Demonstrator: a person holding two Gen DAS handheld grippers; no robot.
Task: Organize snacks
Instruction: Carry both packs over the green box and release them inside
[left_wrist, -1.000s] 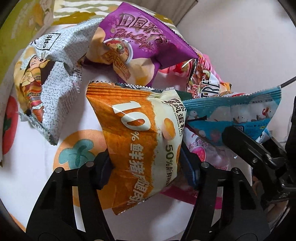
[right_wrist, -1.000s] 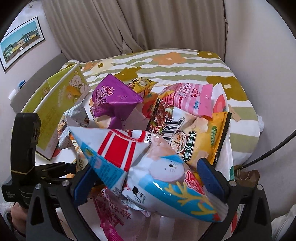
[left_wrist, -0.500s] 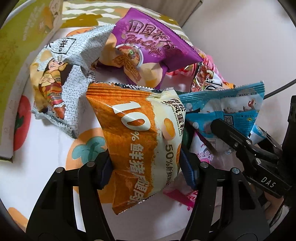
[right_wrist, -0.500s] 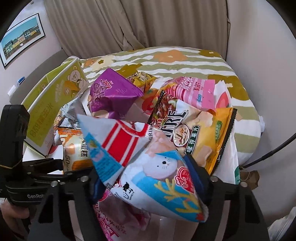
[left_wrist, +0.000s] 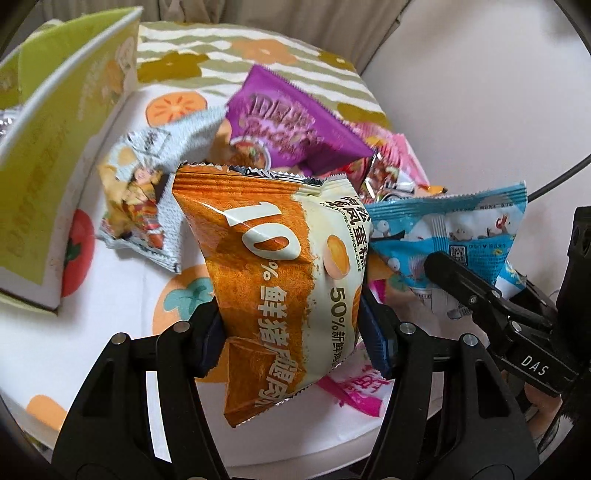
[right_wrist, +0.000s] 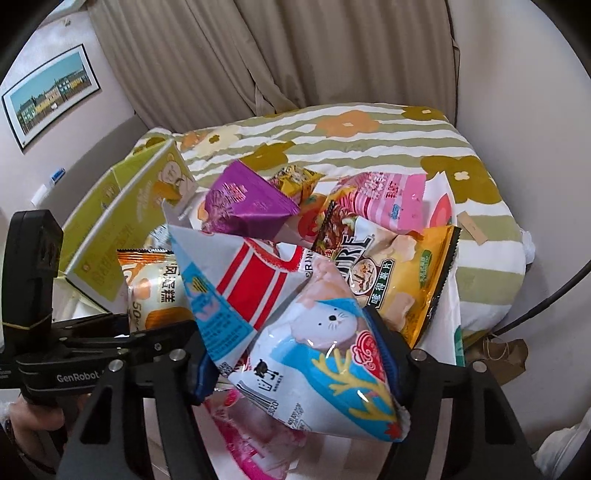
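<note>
Two snack packets (left_wrist: 280, 280) (right_wrist: 295, 332), one clamped in each hand-held gripper (left_wrist: 291, 339) (right_wrist: 295, 369).

The right gripper (right_wrist: 295, 354), wide open a second ago, closes its jaws onto the blue seal packet (right_wrist: 295, 332); the left gripper (left_wrist: 291, 332) lifts the orange cake packet (left_wrist: 273, 280) higher above the bed.

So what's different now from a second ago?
The right gripper has just been closing: its jaws stood wide around the blue seal packet and now pinch it. The left gripper went up with the orange cake packet, so the green box shows more. Same as before: the left grip, and the purple bag and the other snacks lying on the bed.
</note>
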